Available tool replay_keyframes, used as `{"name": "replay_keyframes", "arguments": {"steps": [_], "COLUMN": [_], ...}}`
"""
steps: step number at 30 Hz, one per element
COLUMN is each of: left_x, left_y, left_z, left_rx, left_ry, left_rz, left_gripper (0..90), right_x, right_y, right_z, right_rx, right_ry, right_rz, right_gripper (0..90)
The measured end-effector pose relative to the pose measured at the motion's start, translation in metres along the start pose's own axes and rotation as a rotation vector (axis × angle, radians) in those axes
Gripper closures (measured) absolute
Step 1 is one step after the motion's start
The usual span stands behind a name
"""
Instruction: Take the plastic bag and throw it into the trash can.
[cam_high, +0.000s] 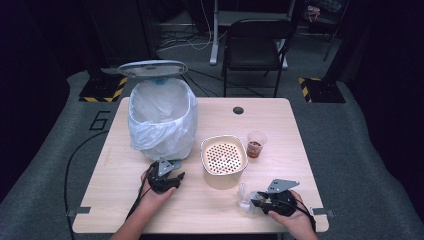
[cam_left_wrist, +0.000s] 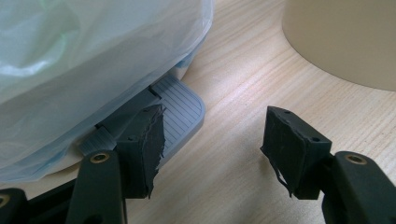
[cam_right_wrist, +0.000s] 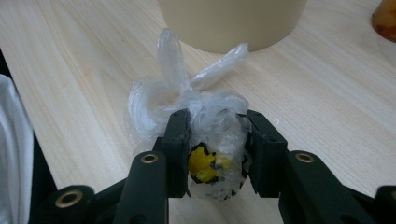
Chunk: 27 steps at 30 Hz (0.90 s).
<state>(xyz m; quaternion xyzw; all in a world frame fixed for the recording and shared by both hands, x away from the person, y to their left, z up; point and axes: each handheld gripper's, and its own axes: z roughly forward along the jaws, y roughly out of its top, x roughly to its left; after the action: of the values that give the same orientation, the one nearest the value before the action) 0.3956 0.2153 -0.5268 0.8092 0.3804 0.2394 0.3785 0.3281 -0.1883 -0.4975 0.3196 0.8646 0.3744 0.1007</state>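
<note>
Right claw (cam_right_wrist: 215, 154) clamped on knotted bag (cam_right_wrist: 205, 116) at tabletop's (cam_high: 280, 125) 5 o'clock; left claw (cam_left_wrist: 210, 149) apart, empty, beside bin (cam_high: 161, 117) pedal (cam_left_wrist: 180, 109). Bag not yet binned.

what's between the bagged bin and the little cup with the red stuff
The cream container with its perforated insert stands between the bagged bin and the cup, as the high view shows.

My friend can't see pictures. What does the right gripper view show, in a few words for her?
Two black jaws of the right gripper are shut on a small knotted clear plastic bag with something yellow and black inside, resting on a light wooden table. Just behind it stands the base of a cream-coloured container.
</note>
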Motion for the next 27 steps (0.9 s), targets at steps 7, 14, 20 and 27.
{"name": "replay_keyframes", "arguments": {"steps": [7,14,20,27], "left_x": [0.0,0.0,0.0,-0.001], "left_y": [0.0,0.0,0.0,0.0], "left_z": [0.0,0.0,0.0,0.0], "left_rx": [0.001,0.001,0.001,0.002], "left_ry": [0.006,0.007,0.008,0.01], "left_rz": [0.006,0.007,0.007,0.007], "left_gripper": [38.5,38.5,38.5,38.5], "right_x": [0.001,0.0,-0.003,-0.007], "right_y": [0.012,0.027,0.038,0.055], "right_z": [-0.015,-0.031,-0.045,-0.062], "right_rx": [-0.033,-0.066,-0.107,-0.15], "right_ry": [0.022,0.011,0.014,0.017], "right_rz": [0.001,0.004,0.016,0.026], "right_gripper": [65.2,66.1,67.1,68.4]}}
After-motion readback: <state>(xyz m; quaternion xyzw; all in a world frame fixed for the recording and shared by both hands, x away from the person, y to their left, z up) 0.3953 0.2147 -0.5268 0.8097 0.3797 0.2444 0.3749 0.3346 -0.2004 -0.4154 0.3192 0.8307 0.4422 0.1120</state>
